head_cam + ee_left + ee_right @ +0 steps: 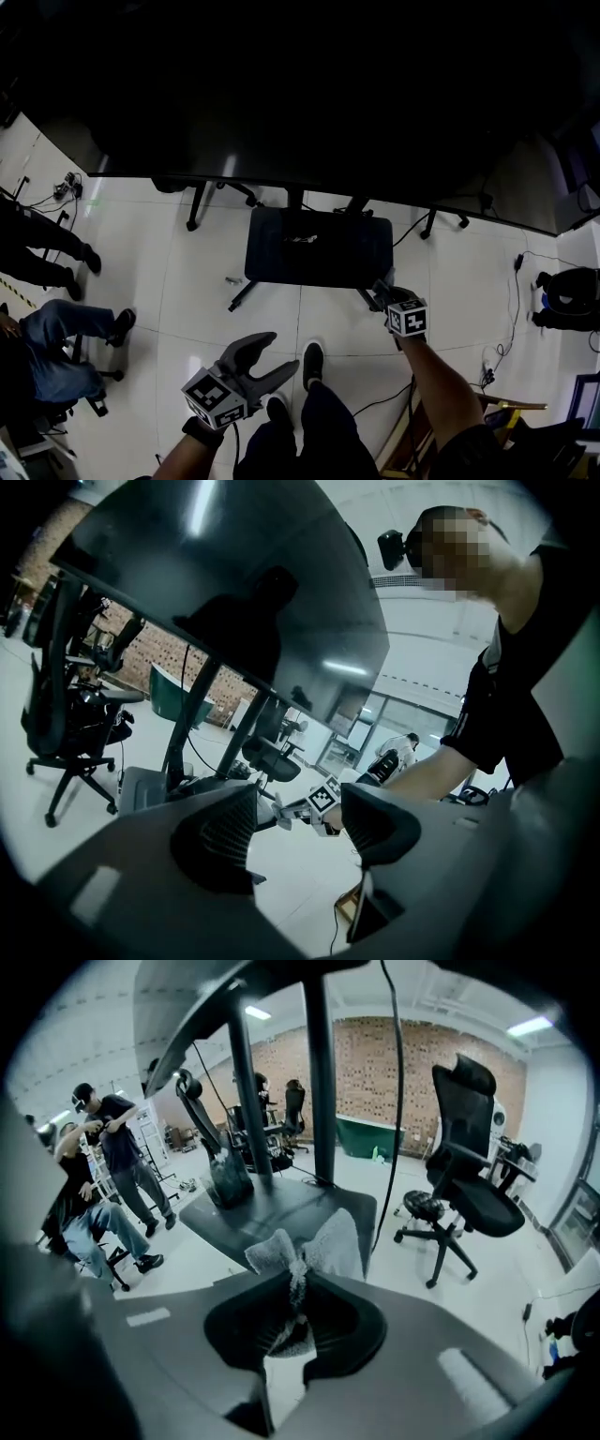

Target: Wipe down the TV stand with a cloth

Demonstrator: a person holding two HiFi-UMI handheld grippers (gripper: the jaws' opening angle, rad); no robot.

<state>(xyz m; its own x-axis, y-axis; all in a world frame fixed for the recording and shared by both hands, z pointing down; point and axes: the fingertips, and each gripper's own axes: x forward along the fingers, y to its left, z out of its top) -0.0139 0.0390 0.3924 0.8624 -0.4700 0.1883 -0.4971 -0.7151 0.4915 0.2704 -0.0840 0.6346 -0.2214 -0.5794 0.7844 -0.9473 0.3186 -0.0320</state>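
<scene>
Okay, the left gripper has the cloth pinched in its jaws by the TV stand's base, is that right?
Not quite. The right gripper has the cloth pinched in its jaws by the TV stand's base, as the right gripper view shows. The left gripper is open and empty.

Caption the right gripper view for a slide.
Right gripper shut on a pale cloth at the TV stand's dark base, office chair to the right.

left claw [278,354], right claw [380,294]: grey | marker cubes [214,397]: black-white | sleeve [485,741]: black, short | shoes [313,363]: black
</scene>
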